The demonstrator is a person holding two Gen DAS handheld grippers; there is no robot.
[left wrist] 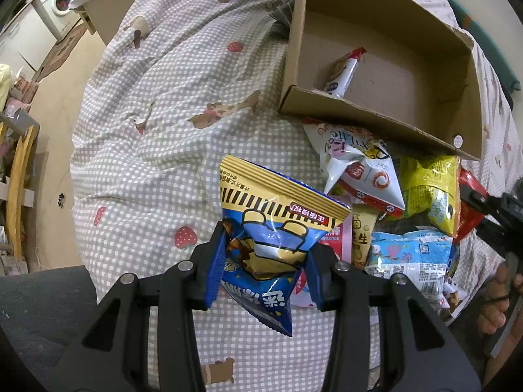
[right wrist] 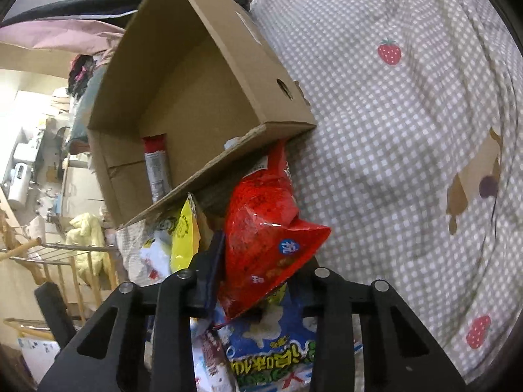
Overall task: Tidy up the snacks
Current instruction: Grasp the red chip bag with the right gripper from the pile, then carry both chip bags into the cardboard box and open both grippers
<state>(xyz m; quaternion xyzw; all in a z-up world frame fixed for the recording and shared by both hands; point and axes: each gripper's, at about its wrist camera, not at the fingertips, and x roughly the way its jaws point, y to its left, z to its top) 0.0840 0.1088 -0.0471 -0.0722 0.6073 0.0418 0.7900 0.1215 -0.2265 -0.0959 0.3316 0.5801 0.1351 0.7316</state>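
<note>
Left gripper [left wrist: 265,261] is clamped on a blue snack bag [left wrist: 261,245], lifted just short of the cardboard box [left wrist: 366,111]. Right gripper [right wrist: 258,281] pinches a red snack bag [right wrist: 261,238] whose far end tucks under the box's near wall. One stick pack [left wrist: 343,73] lies inside the box.

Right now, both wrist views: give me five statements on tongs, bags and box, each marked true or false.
1. The left tongs grip a blue and yellow snack bag. True.
2. The right tongs are empty. False: they are shut on a red snack bag.
3. The cardboard box holds several bags. False: only one red and white stick pack shows inside.
4. Loose snacks, including a yellow bag, lie on the checked bedspread beside the box. True.
5. The box is closed. False: it is open on top.
</note>
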